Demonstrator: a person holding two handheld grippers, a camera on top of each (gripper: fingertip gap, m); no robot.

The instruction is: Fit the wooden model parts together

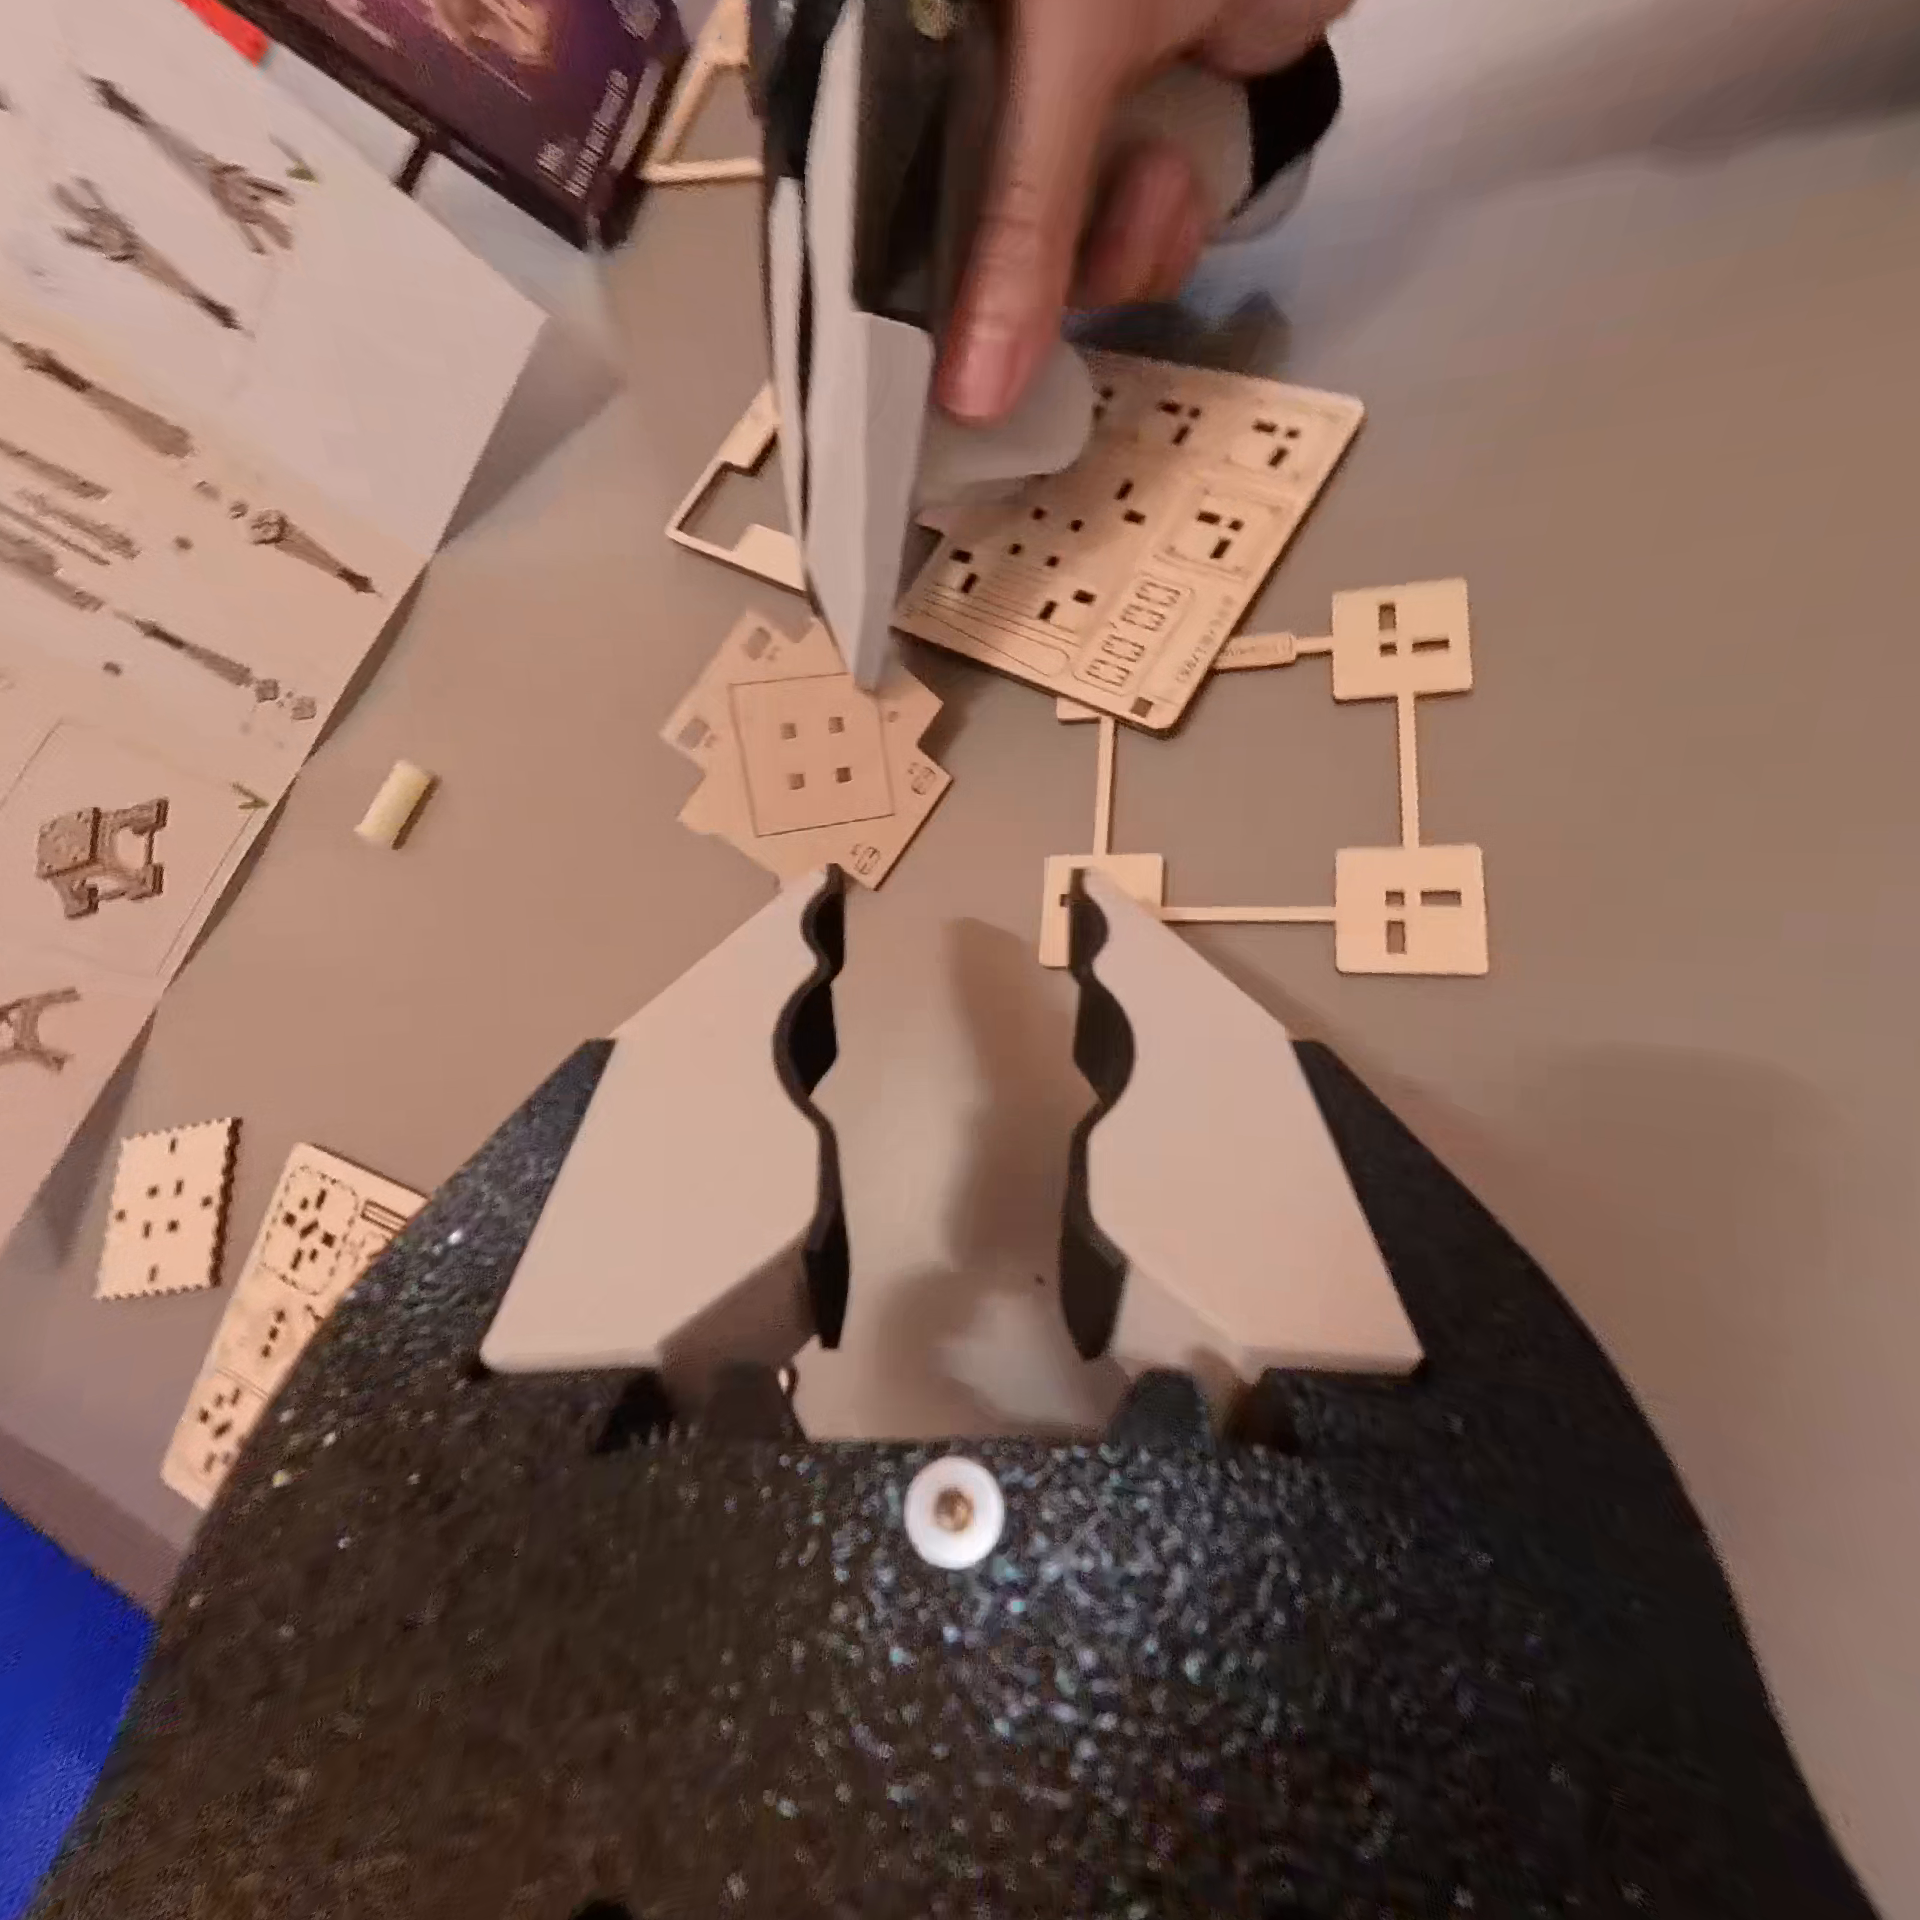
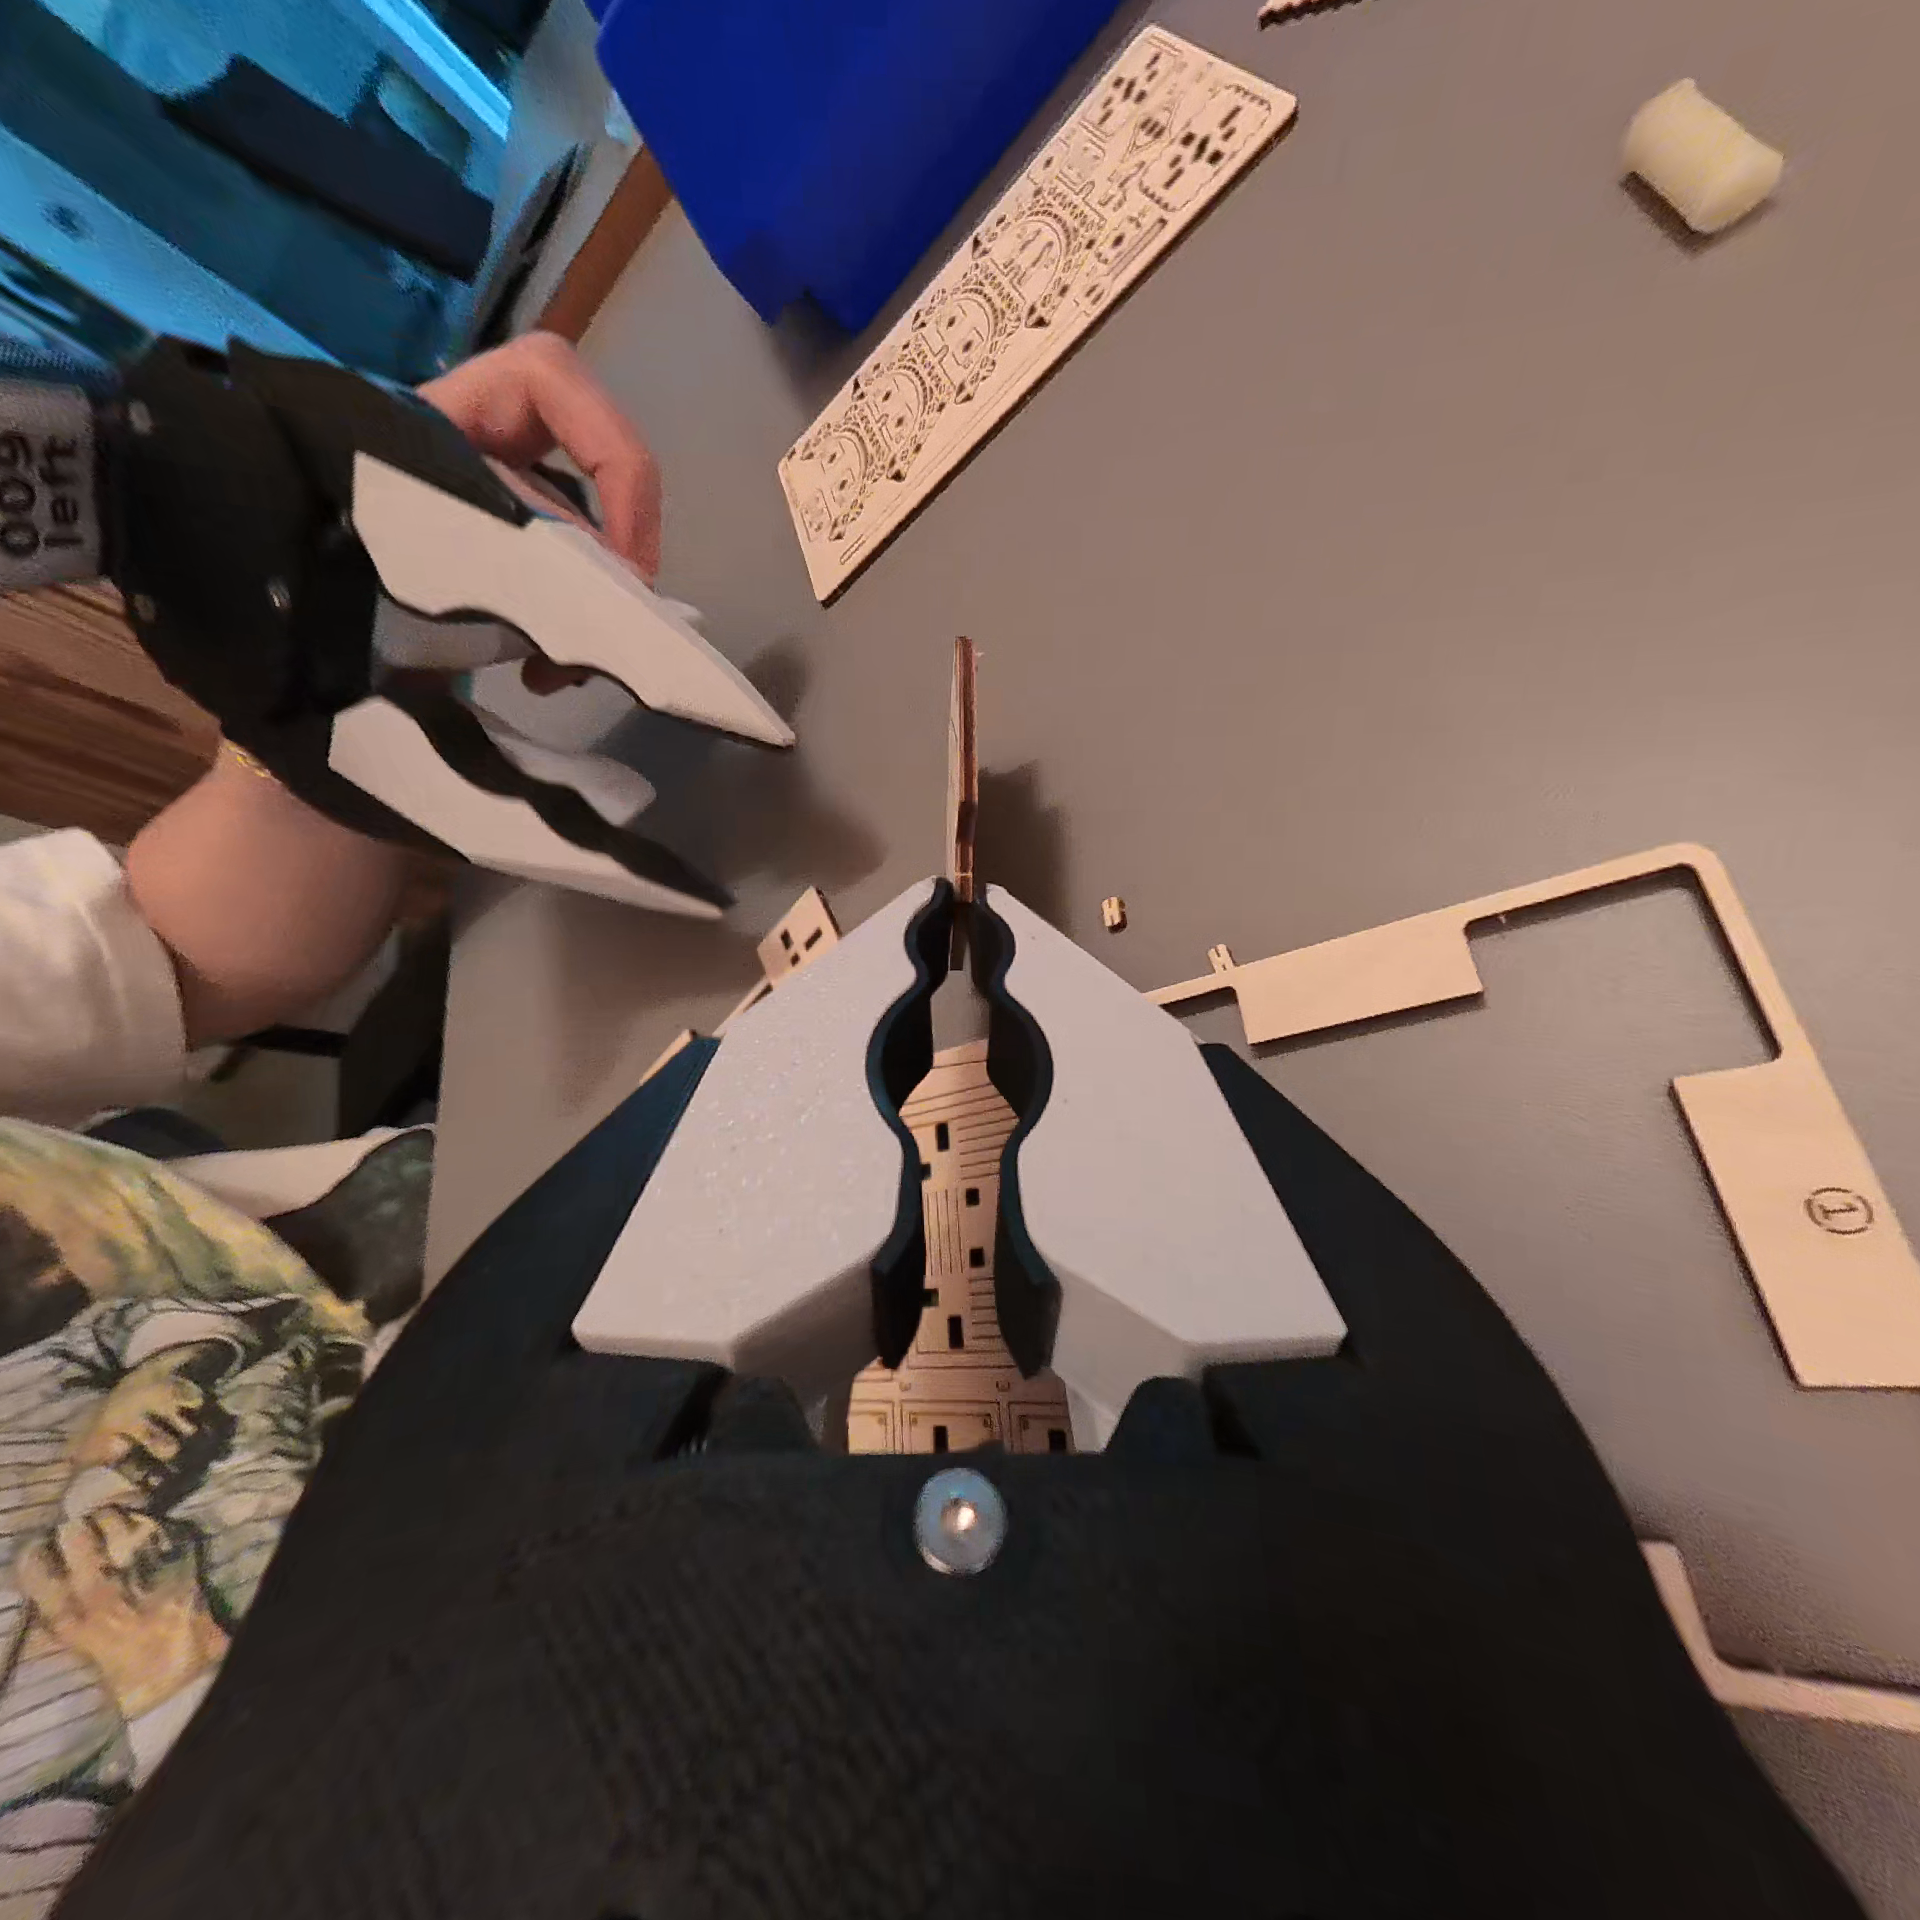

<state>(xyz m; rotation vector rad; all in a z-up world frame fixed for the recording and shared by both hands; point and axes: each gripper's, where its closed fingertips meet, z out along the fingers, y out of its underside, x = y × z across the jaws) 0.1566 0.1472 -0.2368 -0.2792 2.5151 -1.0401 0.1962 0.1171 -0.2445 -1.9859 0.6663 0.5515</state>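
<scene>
My right gripper (image 2: 961,906) is shut on a thin wooden plate (image 2: 964,769), which shows edge-on and sticks out past the fingertips. In the left wrist view the right gripper (image 1: 871,665) comes down from the top and pinches this stepped plate with square holes (image 1: 810,764) by its upper edge. My left gripper (image 1: 956,894) is open and empty, its fingertips just short of the plate's lower corner. It also shows in the right wrist view (image 2: 758,821), open, to the left of the plate.
On the grey table lie a punched wooden sheet (image 1: 1122,540), a thin frame with square pads (image 1: 1403,779), a small perforated square (image 1: 171,1205), a white cylinder (image 1: 395,802), instruction sheets (image 1: 156,520) and a dark box (image 1: 499,94). An emptied frame (image 2: 1558,935) lies at the right. Both grippers' tips are roughly 15 centimetres from the white cylinder (image 1: 395,802). Look for it in the right wrist view (image 2: 1679,147) too.
</scene>
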